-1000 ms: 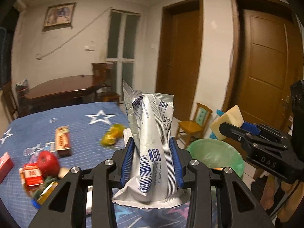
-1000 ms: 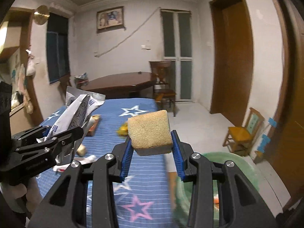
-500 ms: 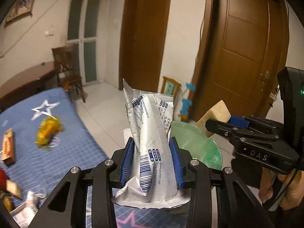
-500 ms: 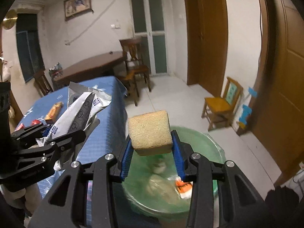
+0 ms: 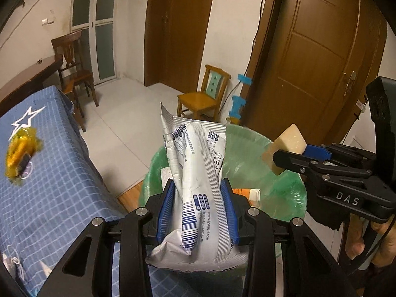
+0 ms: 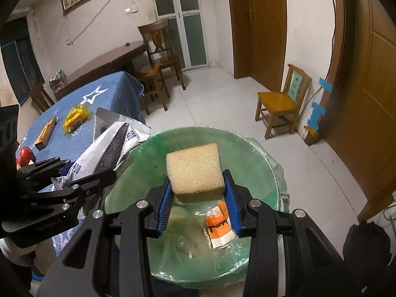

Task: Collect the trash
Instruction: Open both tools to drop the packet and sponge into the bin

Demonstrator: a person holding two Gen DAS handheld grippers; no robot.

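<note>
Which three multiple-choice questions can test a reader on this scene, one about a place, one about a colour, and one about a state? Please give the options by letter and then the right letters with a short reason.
1. Where is the sponge?
A. on the blue tablecloth
B. above the open bin, between the right gripper's pads
C. on the small wooden chair

2. What colour is the liner of the trash bin?
A. green
B. black
C. red

3. What is the state of the left gripper?
A. open and empty
B. shut on a red apple
C. shut on the white wrapper

Answers:
1 B: the right gripper holds the sponge over the bin's mouth.
2 A: a green bag lines the bin in both views.
3 C: its blue pads press both sides of the white wrapper, which stands up between them.
</note>
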